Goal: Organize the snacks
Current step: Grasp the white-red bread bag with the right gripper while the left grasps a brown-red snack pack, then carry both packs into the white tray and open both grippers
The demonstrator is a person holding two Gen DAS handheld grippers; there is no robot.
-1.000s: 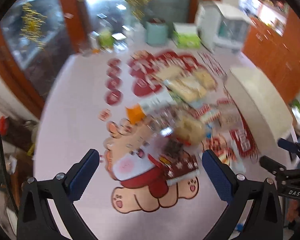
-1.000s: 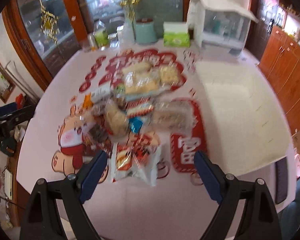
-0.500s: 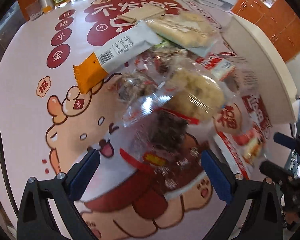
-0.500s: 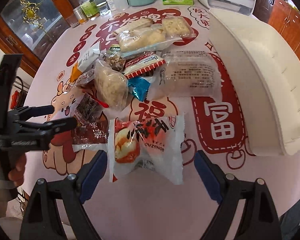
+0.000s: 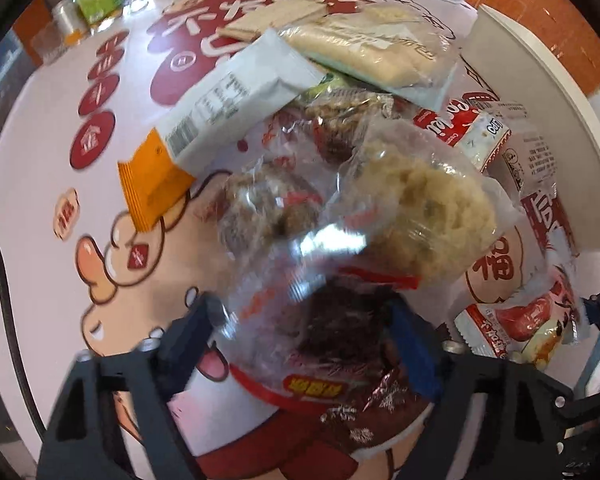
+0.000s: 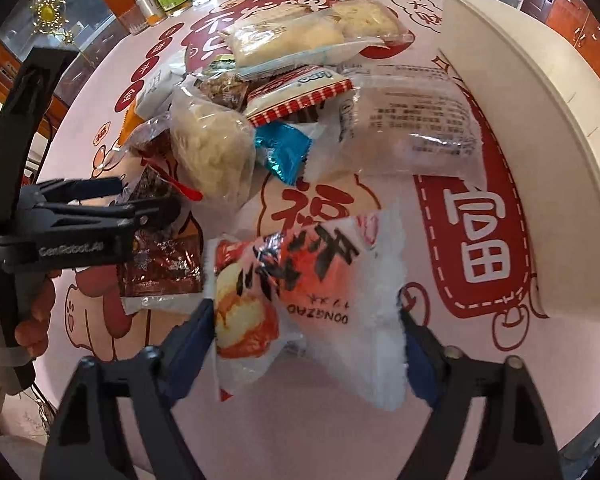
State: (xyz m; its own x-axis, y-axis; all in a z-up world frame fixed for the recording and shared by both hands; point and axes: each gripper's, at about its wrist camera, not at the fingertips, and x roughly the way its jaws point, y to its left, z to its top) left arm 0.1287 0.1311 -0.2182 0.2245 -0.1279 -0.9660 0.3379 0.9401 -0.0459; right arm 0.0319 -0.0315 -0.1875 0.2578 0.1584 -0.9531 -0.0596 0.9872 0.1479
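In the left wrist view, our left tongs (image 5: 306, 344) point steeply down over the heap of snacks on the table (image 5: 40, 280). Their jaws are closing, and a clear packet with a dark brown filling (image 5: 340, 332) lies between the blue pads; we cannot tell whether the pads press it yet. Just beyond it lie a clear bag of pale puffed snack (image 5: 428, 216) and a blurred bag of brown pieces (image 5: 268, 212). A grey wrapper with an orange end (image 5: 220, 120) lies to the left of them, resting partly on the heap. Along the right edge stands the white tray (image 5: 540, 100).

In the right wrist view, our right tongs (image 6: 306, 340) are lowered around the red-and-white bun packet (image 6: 300, 280), which lies on the table in front of the heap. These jaws are closing too, with the packet between them and its edges at or very near both pads; a firm grip is not plain. To the left, a hand (image 6: 28, 320) carries the left tongs over the dark packet. The large frosted packet (image 6: 412, 128) lies just beside the white tray on the right.
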